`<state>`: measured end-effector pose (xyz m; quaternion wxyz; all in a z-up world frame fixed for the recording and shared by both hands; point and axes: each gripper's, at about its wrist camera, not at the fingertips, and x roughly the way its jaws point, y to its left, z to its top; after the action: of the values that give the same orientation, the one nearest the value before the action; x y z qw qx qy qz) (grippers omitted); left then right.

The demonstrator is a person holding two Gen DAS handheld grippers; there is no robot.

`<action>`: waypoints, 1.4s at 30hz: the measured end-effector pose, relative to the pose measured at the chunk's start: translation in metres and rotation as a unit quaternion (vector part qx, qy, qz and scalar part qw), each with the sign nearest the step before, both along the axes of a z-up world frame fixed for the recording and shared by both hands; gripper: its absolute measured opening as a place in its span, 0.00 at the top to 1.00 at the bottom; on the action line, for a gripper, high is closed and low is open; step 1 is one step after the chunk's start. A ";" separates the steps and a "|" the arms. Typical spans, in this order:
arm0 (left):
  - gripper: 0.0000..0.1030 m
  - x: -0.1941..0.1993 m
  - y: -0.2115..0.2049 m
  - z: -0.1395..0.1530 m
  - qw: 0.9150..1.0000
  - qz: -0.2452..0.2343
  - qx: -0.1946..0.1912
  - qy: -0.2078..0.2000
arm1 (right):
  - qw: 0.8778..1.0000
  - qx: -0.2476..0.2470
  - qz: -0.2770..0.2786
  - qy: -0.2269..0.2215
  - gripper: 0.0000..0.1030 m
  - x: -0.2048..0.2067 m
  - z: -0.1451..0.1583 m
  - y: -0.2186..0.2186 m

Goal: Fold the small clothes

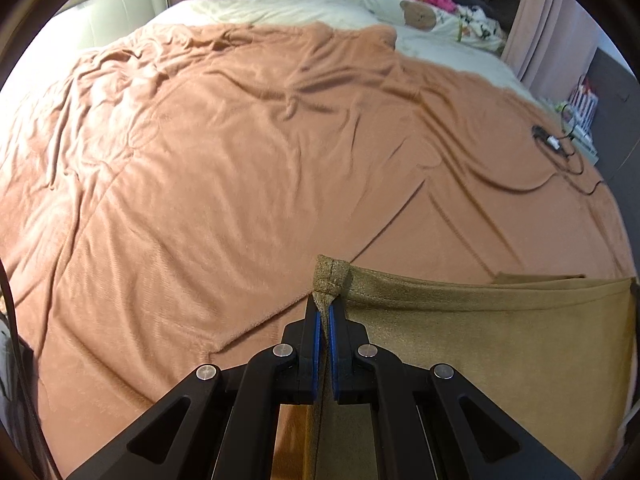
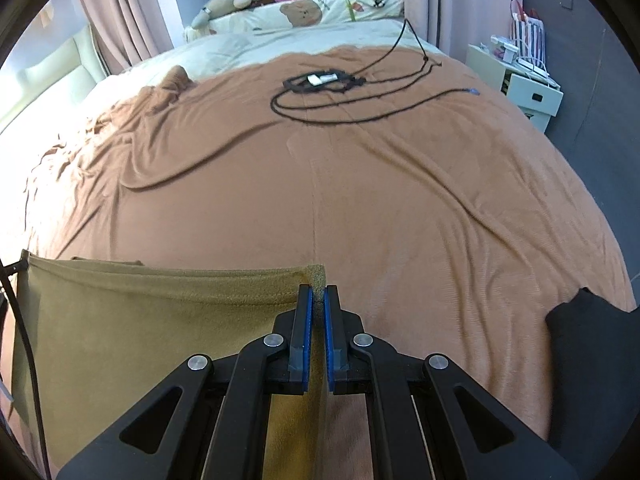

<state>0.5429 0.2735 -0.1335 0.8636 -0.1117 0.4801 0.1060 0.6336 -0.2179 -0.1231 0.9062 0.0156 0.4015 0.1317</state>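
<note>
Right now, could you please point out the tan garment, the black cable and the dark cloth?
tan garment point(image 2: 132, 320): right wrist view, its flat middle.
black cable point(image 2: 360, 118): right wrist view, coil's near loop.
dark cloth point(image 2: 592, 360): right wrist view, its middle.

A garment point(image 1: 480, 344) hangs stretched between two grippers above a blanket point(image 1: 240, 160) spread across a bed: the left gripper point(image 1: 324, 312) pinches its left top corner, the right gripper point(image 2: 318, 300) its right top corner. Behind the garment, on the blanket's far right part, lies a coiled cable point(image 2: 320, 92). Beyond the blanket, at the bed's far end, sit a pillow point(image 2: 304, 14) and stuffed toys point(image 2: 228, 2). A bedside cabinet point(image 2: 520, 80) stands right of the bed, curtains point(image 2: 128, 12) behind it.
</note>
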 end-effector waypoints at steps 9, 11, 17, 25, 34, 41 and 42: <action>0.85 0.009 0.001 -0.031 0.999 0.002 -0.017 0.047 | 0.999 -0.043 -0.015 0.029 0.87 0.023 -0.020 0.021; 0.70 0.003 -0.001 -0.025 0.999 0.000 -0.012 0.038 | 0.999 -0.041 -0.014 0.022 0.61 0.018 -0.015 0.022; 0.62 -0.013 -0.010 -0.009 1.000 -0.009 0.007 0.021 | 0.999 -0.034 0.001 -0.010 0.46 -0.009 0.000 0.023; 0.62 -0.007 0.007 -0.023 0.998 0.022 -0.036 0.037 | 1.000 -0.018 -0.002 0.015 0.46 0.001 -0.009 0.013; 0.62 0.009 0.026 -0.048 0.993 0.042 -0.106 0.038 | 0.994 0.054 -0.019 0.088 0.46 0.044 -0.040 -0.010; 0.92 0.007 0.023 -0.040 0.995 0.032 -0.097 0.023 | 0.991 0.079 -0.005 0.107 0.95 0.049 -0.044 -0.013; 0.92 0.005 0.021 -0.034 0.996 0.030 -0.089 0.015 | 0.993 0.068 -0.005 0.099 0.97 0.047 -0.041 -0.011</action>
<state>0.5478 0.2948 -0.1675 0.8397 -0.2004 0.4966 0.0902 0.6810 -0.2291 -0.1640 0.8592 0.0922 0.4796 0.1523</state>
